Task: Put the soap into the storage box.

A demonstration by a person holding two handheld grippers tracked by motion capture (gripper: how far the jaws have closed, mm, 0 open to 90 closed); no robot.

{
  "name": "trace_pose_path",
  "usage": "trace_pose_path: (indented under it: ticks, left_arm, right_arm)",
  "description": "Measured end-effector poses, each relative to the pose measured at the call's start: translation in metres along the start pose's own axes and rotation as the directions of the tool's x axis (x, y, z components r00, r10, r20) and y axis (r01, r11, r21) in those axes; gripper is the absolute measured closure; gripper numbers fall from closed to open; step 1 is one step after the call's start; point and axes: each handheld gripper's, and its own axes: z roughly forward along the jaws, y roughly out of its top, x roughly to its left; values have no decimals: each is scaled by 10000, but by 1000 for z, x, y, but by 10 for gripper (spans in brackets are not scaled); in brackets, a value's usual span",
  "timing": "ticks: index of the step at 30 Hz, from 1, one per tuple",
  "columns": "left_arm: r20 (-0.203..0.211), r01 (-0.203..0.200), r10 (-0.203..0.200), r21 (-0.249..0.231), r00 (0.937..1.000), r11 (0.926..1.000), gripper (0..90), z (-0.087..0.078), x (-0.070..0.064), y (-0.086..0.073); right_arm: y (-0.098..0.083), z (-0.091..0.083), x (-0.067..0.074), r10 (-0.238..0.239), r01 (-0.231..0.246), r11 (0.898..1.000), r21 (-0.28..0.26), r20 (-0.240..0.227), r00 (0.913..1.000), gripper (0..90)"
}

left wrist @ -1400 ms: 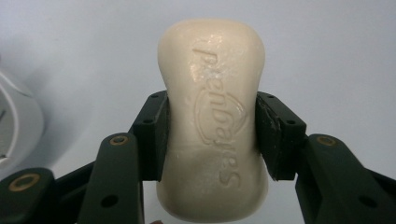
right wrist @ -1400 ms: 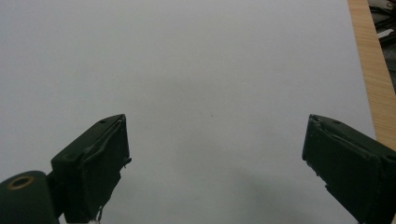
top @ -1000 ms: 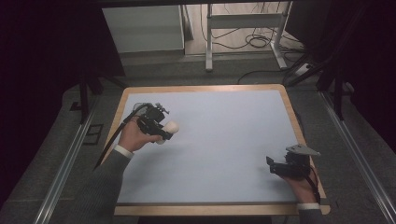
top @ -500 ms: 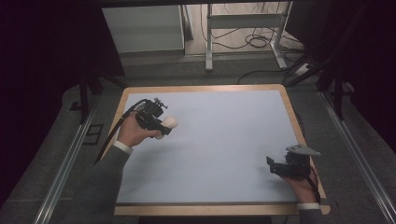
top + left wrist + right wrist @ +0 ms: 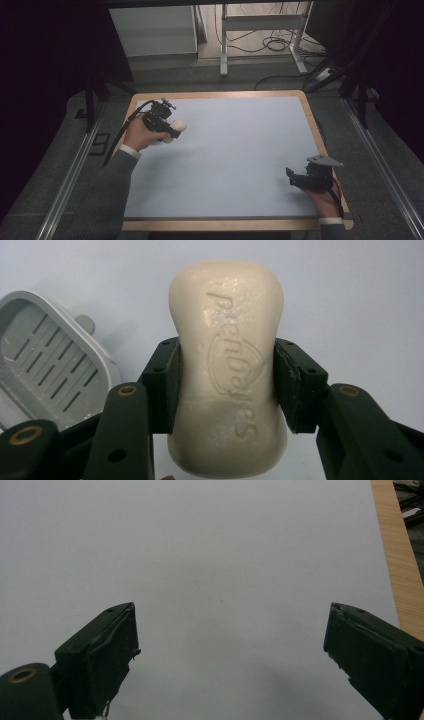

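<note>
Cream soap (image 5: 227,370) sits clamped between the left gripper (image 5: 226,385) jaws, near a grey soap dish (image 5: 45,365). Right gripper (image 5: 230,645) gapes wide, holding nothing.

One bar of soap (image 5: 227,370), one grey soap dish (image 5: 47,365) just beside that soap, two grippers, the left (image 5: 170,131) and right (image 5: 300,179), on one table (image 5: 240,160).

Soap (image 5: 227,370) between left gripper (image 5: 226,385) fingers (image 5: 162,385); dish (image 5: 47,365) beside, left.
</note>
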Motion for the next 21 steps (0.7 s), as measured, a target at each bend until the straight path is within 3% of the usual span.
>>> trace_pose_path:
  ticks: [8,21]
  left_arm:
    - [-75,217,-217,6,9997,9998,494,0,9,4]
    - [-281,1156,-1153,76,9929,9933,494,9,39,8]
  right_arm:
    - [0,1,0,4,-4,10000,36,27,10000,72]
    - [-1,2,-1,37,-37,10000,59,6,10000,71]
